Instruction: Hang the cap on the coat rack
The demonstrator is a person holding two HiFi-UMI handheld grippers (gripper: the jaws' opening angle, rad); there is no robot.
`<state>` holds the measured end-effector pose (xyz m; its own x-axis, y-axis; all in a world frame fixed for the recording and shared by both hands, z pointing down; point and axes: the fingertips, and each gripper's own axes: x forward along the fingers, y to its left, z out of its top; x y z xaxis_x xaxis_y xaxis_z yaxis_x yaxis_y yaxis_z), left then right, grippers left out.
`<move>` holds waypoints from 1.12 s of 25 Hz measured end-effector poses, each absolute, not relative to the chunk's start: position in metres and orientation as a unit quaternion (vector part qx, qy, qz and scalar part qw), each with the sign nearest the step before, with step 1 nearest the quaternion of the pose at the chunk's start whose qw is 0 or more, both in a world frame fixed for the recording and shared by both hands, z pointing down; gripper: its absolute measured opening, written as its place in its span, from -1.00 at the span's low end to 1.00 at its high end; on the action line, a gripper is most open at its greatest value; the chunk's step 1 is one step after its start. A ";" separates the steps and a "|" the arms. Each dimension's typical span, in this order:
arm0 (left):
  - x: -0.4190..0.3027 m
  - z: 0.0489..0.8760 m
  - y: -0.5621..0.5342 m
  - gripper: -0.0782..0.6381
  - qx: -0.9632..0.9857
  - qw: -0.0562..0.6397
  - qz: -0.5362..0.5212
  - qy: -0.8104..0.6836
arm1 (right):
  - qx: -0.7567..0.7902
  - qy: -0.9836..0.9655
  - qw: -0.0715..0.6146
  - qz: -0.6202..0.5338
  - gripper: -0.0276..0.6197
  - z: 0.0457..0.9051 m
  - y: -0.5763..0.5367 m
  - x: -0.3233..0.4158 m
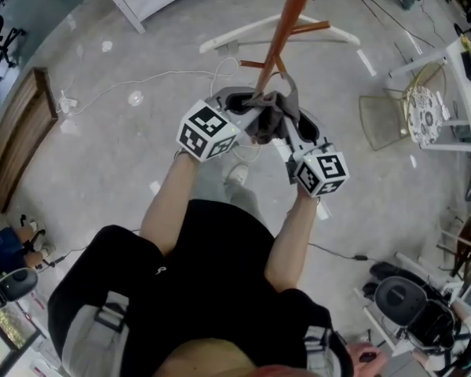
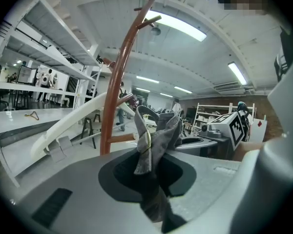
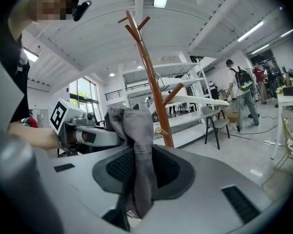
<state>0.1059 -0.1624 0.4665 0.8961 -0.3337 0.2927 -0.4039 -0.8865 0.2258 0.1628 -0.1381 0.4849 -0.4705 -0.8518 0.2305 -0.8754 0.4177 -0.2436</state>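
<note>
Head view shows two bare arms [image 1: 173, 203] reaching out, each holding a grey tool with a black-and-white cube on it. The left gripper [image 1: 247, 115] and the right gripper [image 1: 289, 138] both pinch the soft grey cloth cap [image 1: 268, 120], which is bunched up between them. Each gripper view shows its jaws squeezed tight on a fold of the cloth.

Just past the cap stands the tall brown wooden coat rack [image 1: 281, 34]. The cap is right beside its pole, but I cannot tell if it touches. It is not on a peg yet. The top pegs [image 3: 133, 24] are high above it, so I think the picking up is done. The cap now has to be lifted and slipped over a peg.

Under it all is a smooth grey floor [image 1: 102, 155] with a thin white cable [image 1: 141, 81] lying on it. Farther off are a wire chair [image 1: 381, 120], long white shelves [image 2: 39, 57] and bright strip lights [image 2: 178, 26] on the ceiling.
</note>
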 end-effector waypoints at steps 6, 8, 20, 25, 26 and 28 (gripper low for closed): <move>0.113 0.489 -0.177 -0.64 0.962 0.144 0.138 -0.189 | 0.536 -0.822 0.055 0.186 -0.66 0.509 -0.151 0.171; 0.114 0.499 -0.183 -0.64 0.958 0.150 0.146 -0.195 | 0.546 -0.812 0.065 0.197 -0.66 0.519 -0.155 0.172; 0.118 0.556 -0.232 -0.64 0.930 0.190 0.196 -0.248 | 0.581 -0.770 0.111 0.241 -0.66 0.571 -0.201 0.176; 0.113 0.575 -0.257 -0.64 0.914 0.206 0.212 -0.277 | 0.589 -0.756 0.129 0.255 -0.66 0.588 -0.224 0.172; 0.113 0.580 -0.260 -0.64 0.912 0.209 0.215 -0.281 | 0.591 -0.752 0.134 0.259 -0.66 0.592 -0.227 0.171; 0.115 0.589 -0.266 -0.64 0.908 0.211 0.221 -0.287 | 0.596 -0.744 0.142 0.265 -0.66 0.600 -0.233 0.171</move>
